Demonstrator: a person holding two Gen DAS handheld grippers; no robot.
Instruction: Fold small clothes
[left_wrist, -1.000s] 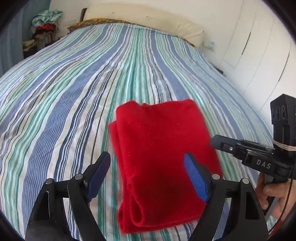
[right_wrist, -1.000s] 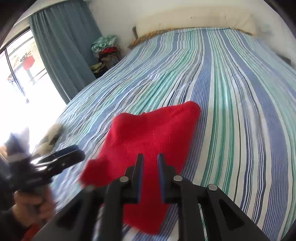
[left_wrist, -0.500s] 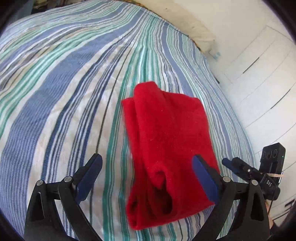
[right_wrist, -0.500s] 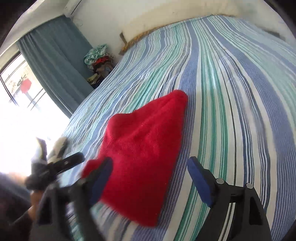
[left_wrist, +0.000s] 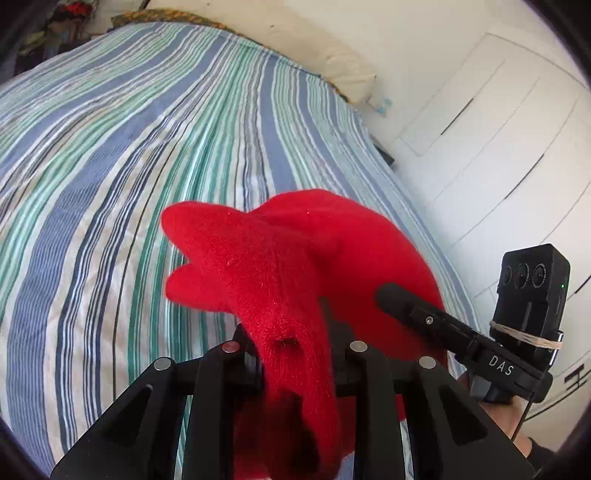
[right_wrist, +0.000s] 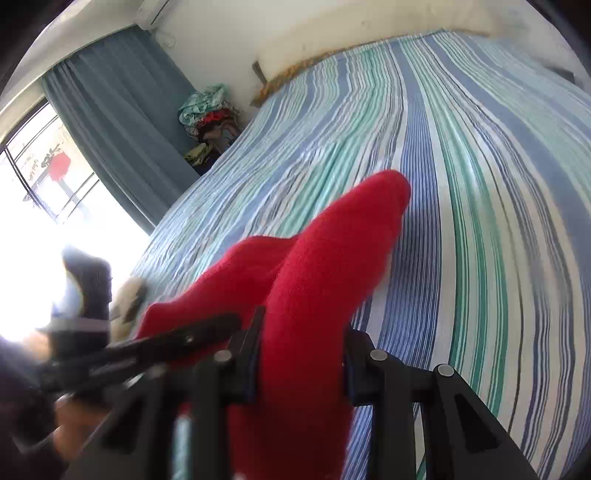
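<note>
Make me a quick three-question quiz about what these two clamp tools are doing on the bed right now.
1. True or false: both grippers have the red garment between their jaws.
2. What does the garment lie on? A) wooden floor B) striped bedspread C) white table
3. Fill in: in the right wrist view, the curtain beside the window is ____.

Key: 1 true, left gripper and right gripper are both closing on it. 2 B. 3 blue.
</note>
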